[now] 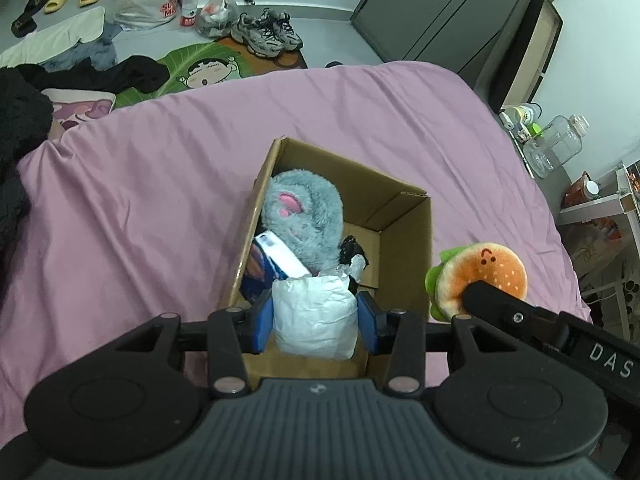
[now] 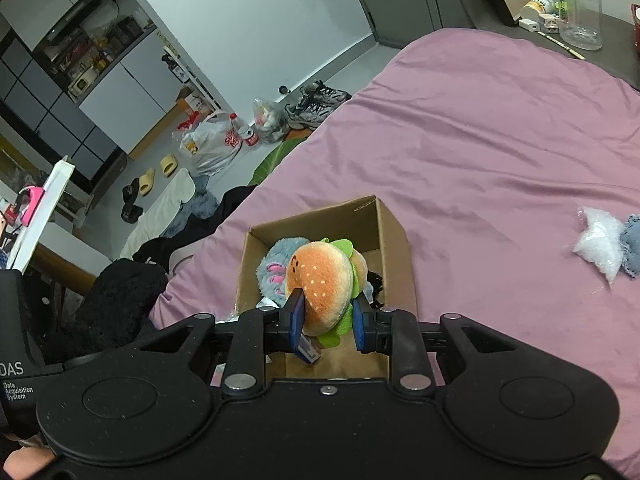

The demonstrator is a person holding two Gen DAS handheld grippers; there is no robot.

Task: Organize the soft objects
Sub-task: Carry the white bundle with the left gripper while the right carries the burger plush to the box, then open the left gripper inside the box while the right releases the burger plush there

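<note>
Soft things first: our left gripper [image 1: 315, 316] is clamped on a white crinkled plastic-wrapped bundle [image 1: 314, 316], low centre of the left view, over the near end of the open brown cardboard box [image 1: 404, 248] on the pink bedsheet [image 1: 140, 200]. Our right gripper [image 2: 325, 320] pinches the orange plush hamburger [image 2: 324, 280] above the fluffy grey plush toy [image 1: 304, 216]. We should lower each into free space before letting go.

I read even, soft indoor light, moderately bright | no glare on the wrinkled pink bed sheet [image 1: 160, 184] | faint shadows inside the open brown cardboard box [image 1: 404, 240] | strong fisheye bending at both views' edges | centre sharp, corners dark and smeared
</note>
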